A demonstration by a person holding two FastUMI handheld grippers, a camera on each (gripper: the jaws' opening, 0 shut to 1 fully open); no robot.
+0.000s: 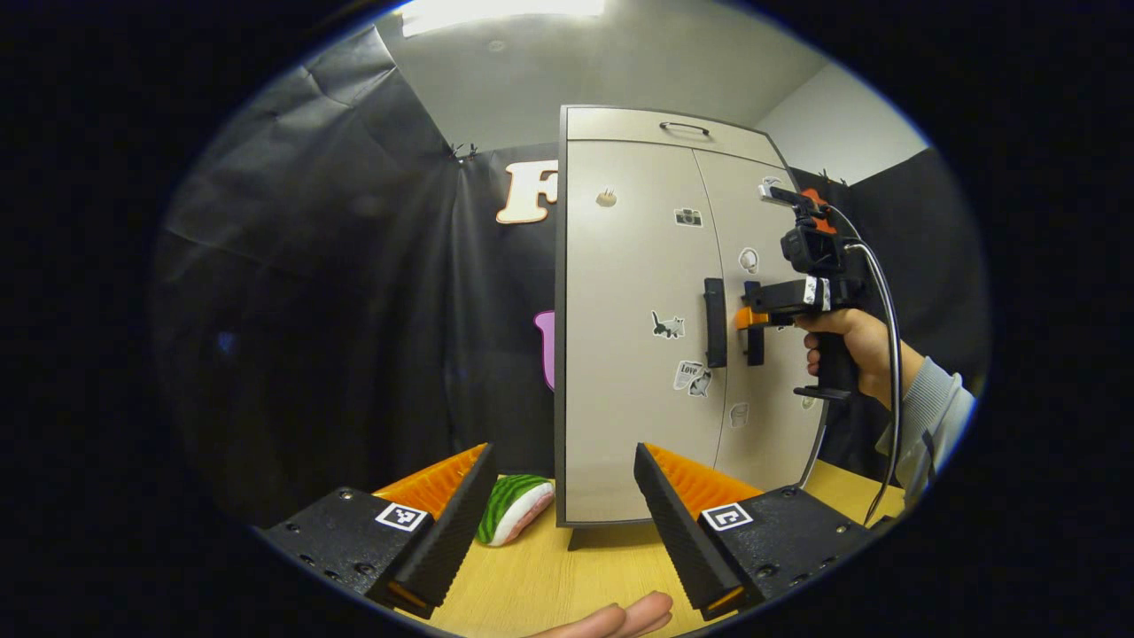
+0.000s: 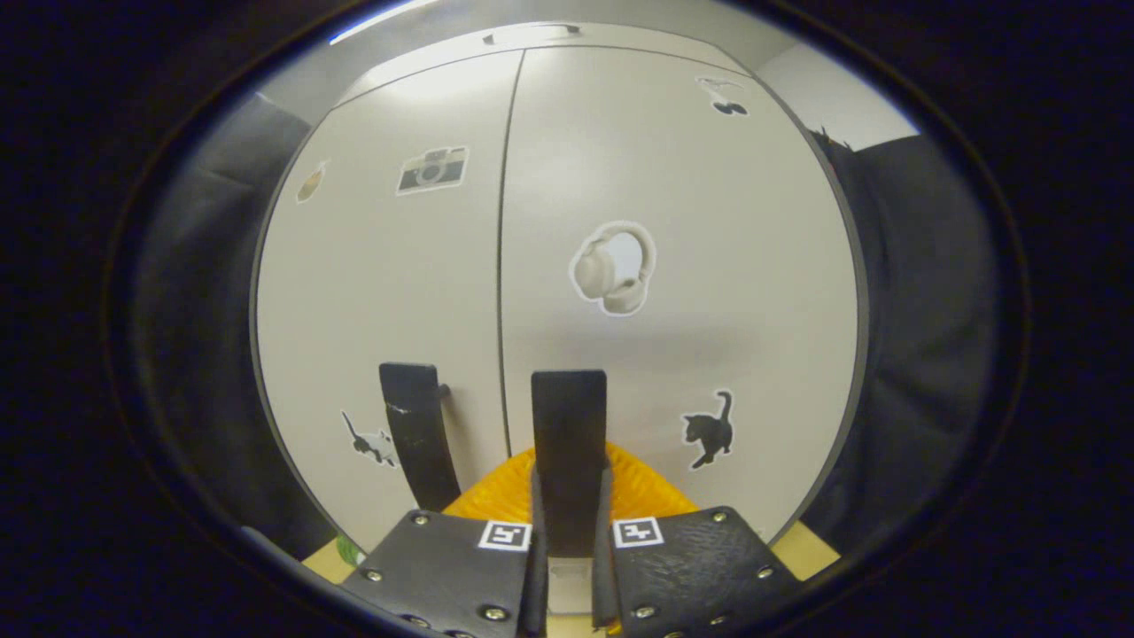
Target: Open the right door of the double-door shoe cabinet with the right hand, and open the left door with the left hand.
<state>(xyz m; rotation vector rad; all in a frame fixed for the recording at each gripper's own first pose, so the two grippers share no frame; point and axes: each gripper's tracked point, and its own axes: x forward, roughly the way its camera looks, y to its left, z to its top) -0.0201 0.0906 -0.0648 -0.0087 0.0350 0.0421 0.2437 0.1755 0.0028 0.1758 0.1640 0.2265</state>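
So the biggest thing here is the shoe cabinet (image 1: 620, 354), a tall boxy unit with smooth, matte, pale-beige panels and a darker edge trim, standing upright on the light wood-grain bench (image 1: 549, 576) in front of the wrinkly black cloth wall. Both doors look closed, with just a thin vertical seam between them. The left door (image 1: 629, 266) and right door (image 2: 691, 266) are flat slabs dotted with little stickers: a camera, cats, a pair of headphones. There's a slim curved handle on the top panel too.

Each door has 1 dark, flat, bar-shaped pull next to the seam. The right door handle (image 2: 569, 425) sits squarely between the fingers of the right tool (image 2: 569, 532), which are pressed in on both sides of it, so it's pinching that bar. In the left gripper view you can see that same tool (image 1: 753, 321) at the handle, held by a hand (image 1: 850, 350) in a grey ribbed sleeve, cable looping down.

The left door handle (image 1: 715, 322) is untouched. The left tool (image 1: 554, 505) is spread wide, well short of the cabinet, its ridged inner faces gripping nothing.

Smallest bit: a soft-looking, striped watermelon-slice toy (image 1: 514, 507) lying on the bench by the cabinet's left foot.
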